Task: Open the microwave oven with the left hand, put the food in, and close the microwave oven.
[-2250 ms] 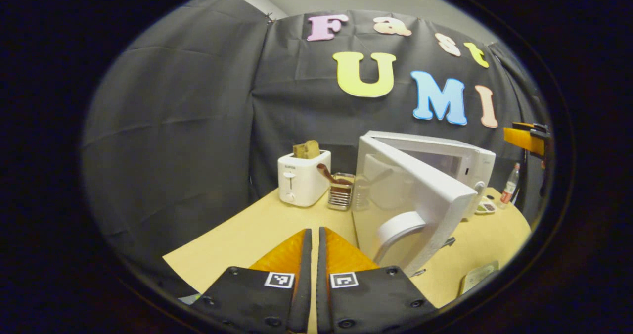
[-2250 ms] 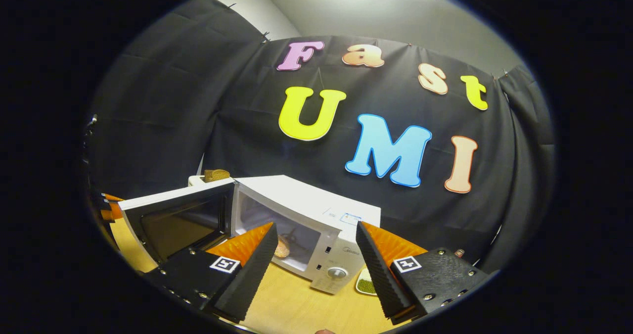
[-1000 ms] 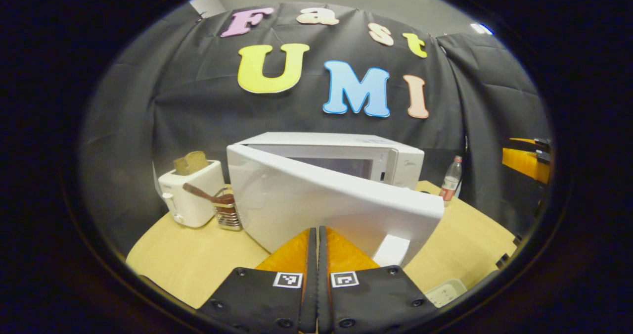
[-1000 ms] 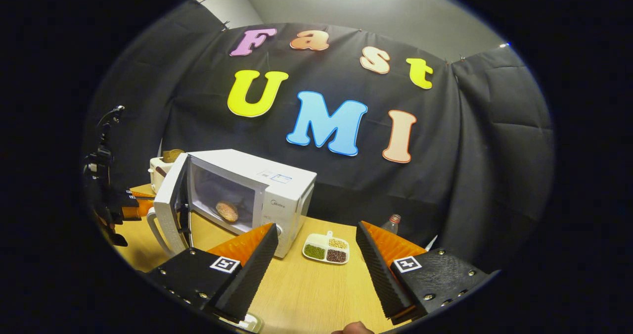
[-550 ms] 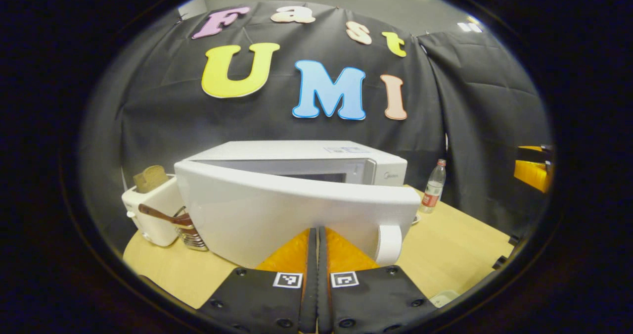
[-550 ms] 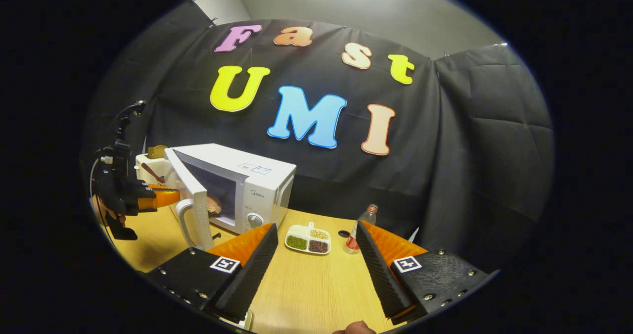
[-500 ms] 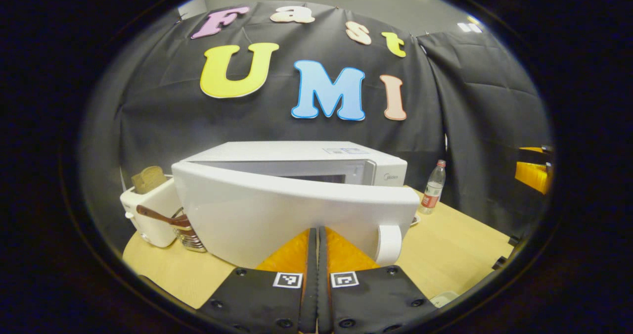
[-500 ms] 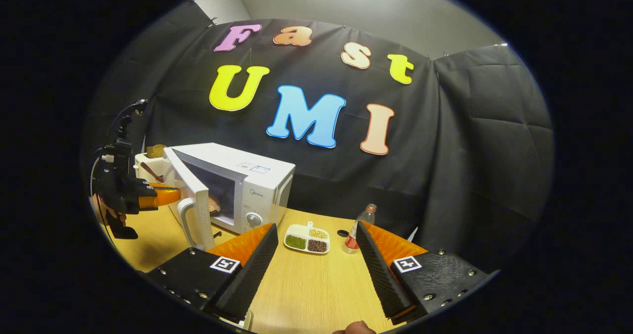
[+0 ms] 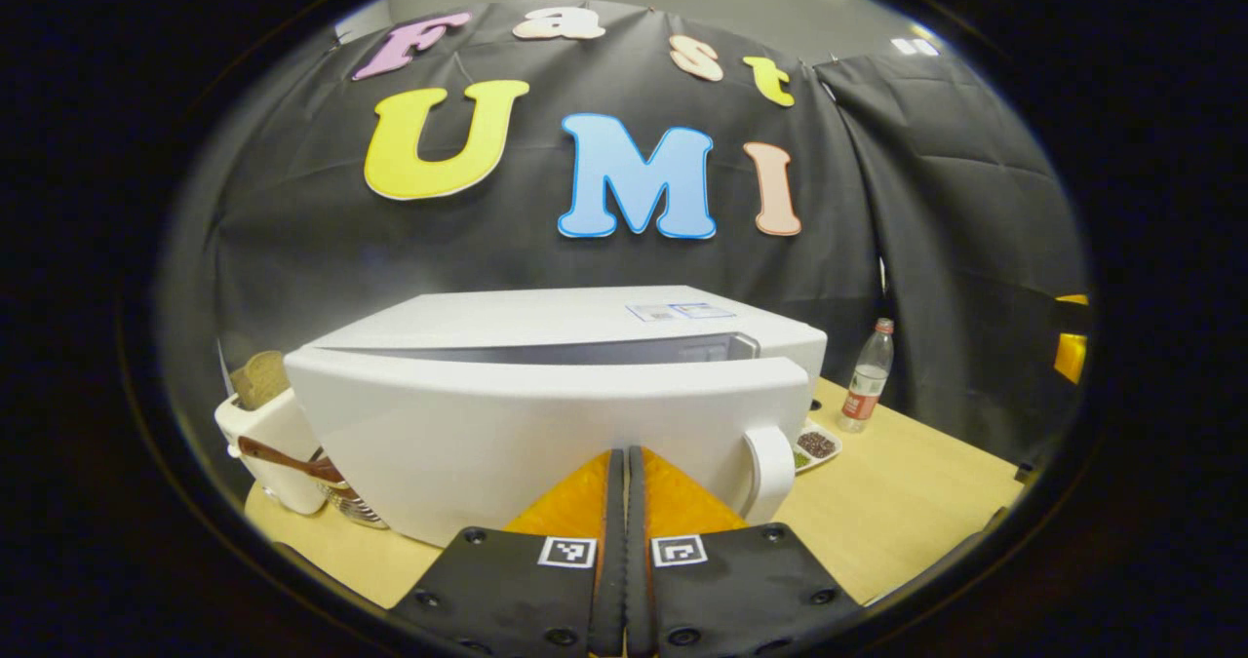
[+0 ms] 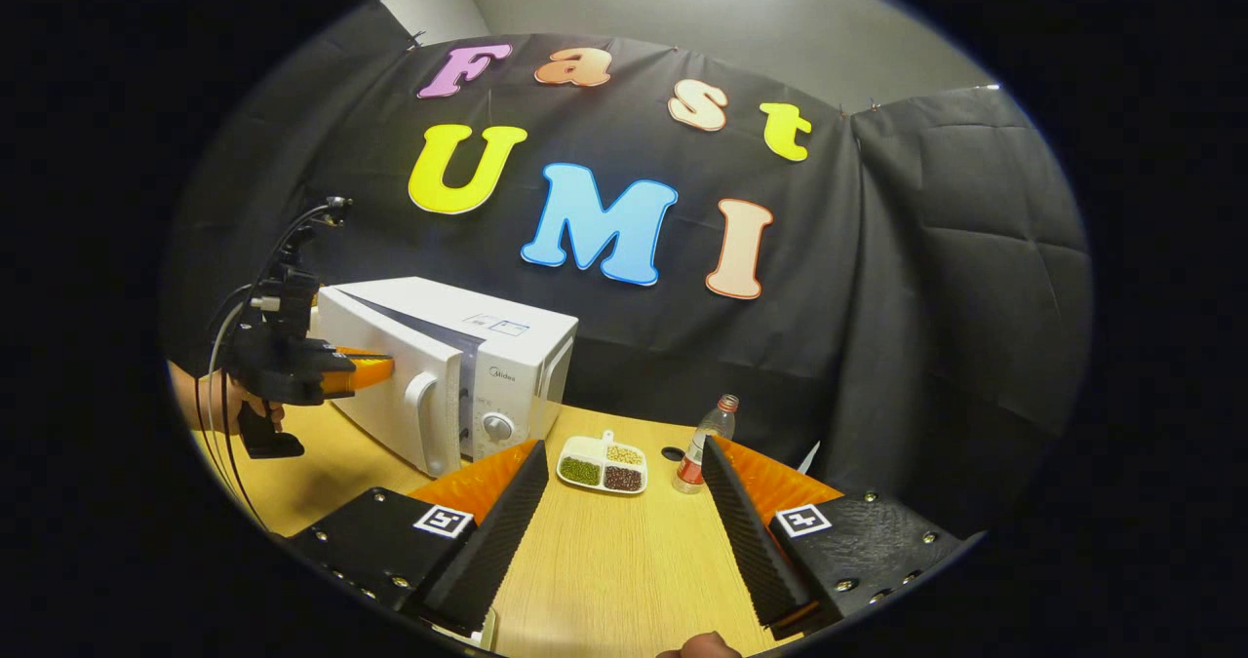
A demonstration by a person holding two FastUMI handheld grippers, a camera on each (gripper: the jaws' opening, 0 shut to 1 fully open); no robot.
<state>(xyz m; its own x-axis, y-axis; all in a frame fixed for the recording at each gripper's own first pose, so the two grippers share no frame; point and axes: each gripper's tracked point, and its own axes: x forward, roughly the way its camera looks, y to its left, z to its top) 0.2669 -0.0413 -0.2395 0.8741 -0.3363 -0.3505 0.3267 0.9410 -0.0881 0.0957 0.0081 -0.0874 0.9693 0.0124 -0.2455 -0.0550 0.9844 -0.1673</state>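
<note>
The white microwave (image 9: 546,322) (image 10: 458,331) stands on the wooden table with its door (image 9: 507,424) (image 10: 390,375) almost closed; a narrow gap remains along the top. My left gripper (image 9: 624,458) is shut with its tips pressed flat against the door front, just left of the curved white handle (image 9: 770,473) (image 10: 421,419). In the right gripper view the left gripper (image 10: 375,366), held by a hand (image 10: 210,409), touches the door. My right gripper (image 10: 624,463) hangs open and empty over the table's front. The food inside is hidden.
A white toaster (image 9: 258,424) with bread and a utensil rack (image 9: 346,497) stand left of the microwave. A divided dish of beans (image 10: 603,465) (image 9: 814,444) and a small bottle (image 10: 704,444) (image 9: 866,375) sit on the table (image 10: 604,570) to the right.
The left gripper has pushed the microwave door from wide open to almost closed. The right gripper has drawn back from the microwave and stayed open.
</note>
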